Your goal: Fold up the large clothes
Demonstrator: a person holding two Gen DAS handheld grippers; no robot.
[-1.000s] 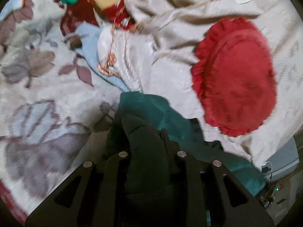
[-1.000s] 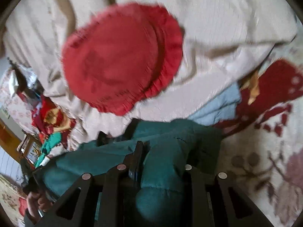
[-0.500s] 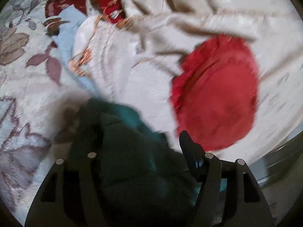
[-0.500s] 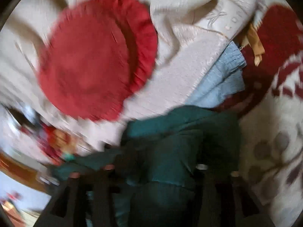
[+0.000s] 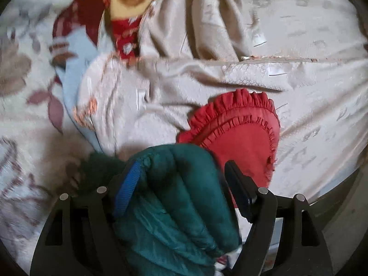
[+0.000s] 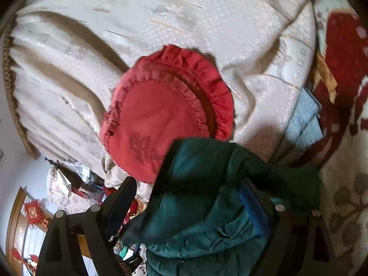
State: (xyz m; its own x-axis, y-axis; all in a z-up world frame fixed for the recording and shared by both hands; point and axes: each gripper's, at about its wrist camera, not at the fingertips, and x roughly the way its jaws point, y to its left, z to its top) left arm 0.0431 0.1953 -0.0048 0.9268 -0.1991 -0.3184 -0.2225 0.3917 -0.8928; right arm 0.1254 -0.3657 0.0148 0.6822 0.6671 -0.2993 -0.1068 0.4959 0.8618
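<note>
Cream bedspread [image 5: 299, 34] behind; both grippers' jaws apart, teal jacket [image 5: 174, 195] bunched between, its long axis unclear

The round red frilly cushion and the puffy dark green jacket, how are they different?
The round red frilly cushion lies flat and spread out on the cream bedspread; the puffy dark green jacket is bunched up between the fingers of a hand-held gripper. The cushion has a ruffled edge all round; the jacket has quilted ridges and a blue strip. Nothing grips the cushion. Both are soft fabric things on the same bed.
</note>
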